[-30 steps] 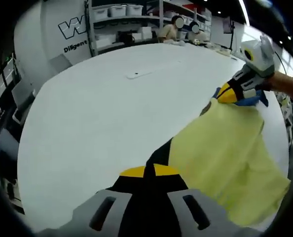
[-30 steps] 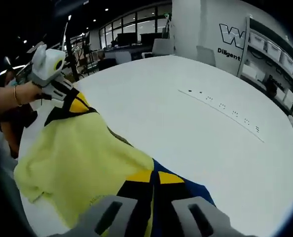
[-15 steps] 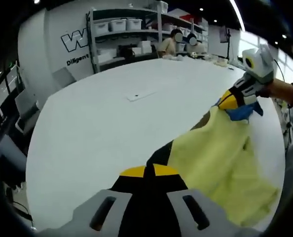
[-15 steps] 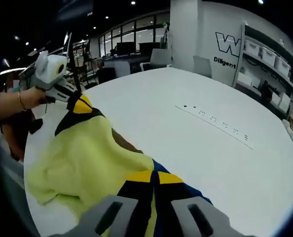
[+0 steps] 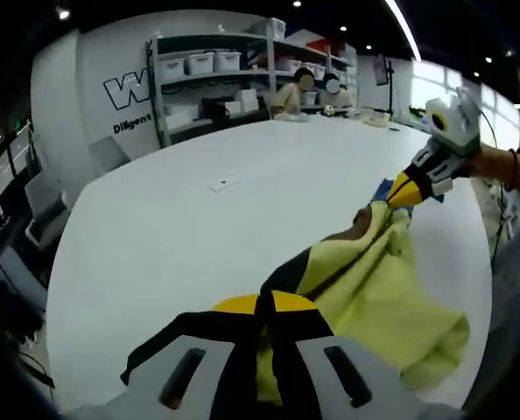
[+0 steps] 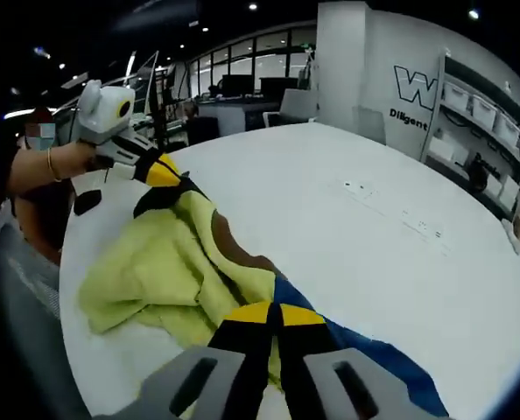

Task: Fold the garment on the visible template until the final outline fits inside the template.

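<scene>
left gripper (image 5: 267, 302): jaws clenched on the garment (image 5: 378, 284) at one edge.
right gripper (image 6: 276, 313): jaws pinched on the opposite edge, blue panel beside them.
garment: yellow, held off the white table (image 5: 155, 227), sagging between both grips.
step: likely spreading. Pull hands apart evenly until the sag goes, then lower flat.
template: cannot tell where it is.
background: shelves (image 5: 216, 66), people seated beyond.
</scene>
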Action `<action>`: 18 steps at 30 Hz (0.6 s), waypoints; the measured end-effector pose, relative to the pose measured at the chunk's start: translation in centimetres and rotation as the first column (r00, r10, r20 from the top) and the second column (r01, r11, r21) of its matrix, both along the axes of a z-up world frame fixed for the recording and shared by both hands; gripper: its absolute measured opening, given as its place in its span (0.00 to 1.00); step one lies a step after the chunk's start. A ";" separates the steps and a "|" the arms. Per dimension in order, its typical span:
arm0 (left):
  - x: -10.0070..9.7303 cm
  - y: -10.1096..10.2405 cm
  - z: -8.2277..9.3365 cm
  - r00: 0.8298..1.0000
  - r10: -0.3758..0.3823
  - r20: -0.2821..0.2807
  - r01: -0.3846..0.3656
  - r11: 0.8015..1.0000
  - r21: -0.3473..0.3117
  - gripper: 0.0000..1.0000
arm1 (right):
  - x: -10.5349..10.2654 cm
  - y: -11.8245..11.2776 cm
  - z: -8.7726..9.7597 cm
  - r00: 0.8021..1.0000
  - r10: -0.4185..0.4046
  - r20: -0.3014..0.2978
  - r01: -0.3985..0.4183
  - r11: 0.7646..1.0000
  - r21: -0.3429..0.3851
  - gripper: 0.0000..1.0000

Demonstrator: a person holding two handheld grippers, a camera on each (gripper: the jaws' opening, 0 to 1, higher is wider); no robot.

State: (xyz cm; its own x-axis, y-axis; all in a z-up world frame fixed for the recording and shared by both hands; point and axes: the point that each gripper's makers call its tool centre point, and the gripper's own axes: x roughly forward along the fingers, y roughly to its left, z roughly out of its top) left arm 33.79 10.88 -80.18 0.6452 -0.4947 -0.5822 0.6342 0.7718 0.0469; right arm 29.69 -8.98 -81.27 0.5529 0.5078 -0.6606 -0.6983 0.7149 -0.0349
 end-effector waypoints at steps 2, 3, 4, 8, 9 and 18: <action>-0.8 0.1 -0.5 1.000 -0.004 -0.010 0.004 1.000 0.008 0.02 | -0.6 0.0 -0.3 1.000 0.004 -0.010 -0.004 1.000 -0.001 0.00; -1.1 0.1 -0.7 1.000 -0.006 -0.016 0.006 1.000 0.012 0.02 | -0.8 0.0 -0.4 1.000 0.003 -0.017 -0.003 1.000 -0.001 0.00; -1.4 0.2 -0.9 1.000 -0.007 -0.024 0.008 1.000 0.014 0.02 | -1.0 0.0 -0.6 1.000 0.002 -0.023 -0.002 1.000 -0.003 0.00; -2.3 0.4 -1.5 0.999 -0.001 -0.043 0.002 1.000 0.012 0.02 | -1.4 -0.1 -0.9 0.999 0.000 -0.042 0.001 1.000 0.003 0.00; -2.6 0.3 -1.7 0.999 -0.001 -0.051 0.002 1.000 0.013 0.02 | -1.5 -0.1 -1.1 0.999 -0.004 -0.051 0.004 1.000 0.005 0.00; -4.8 0.2 -3.8 0.994 -0.024 -0.109 0.032 0.997 0.076 0.02 | -2.6 -0.6 -3.1 0.992 -0.022 -0.123 0.023 1.000 0.002 0.00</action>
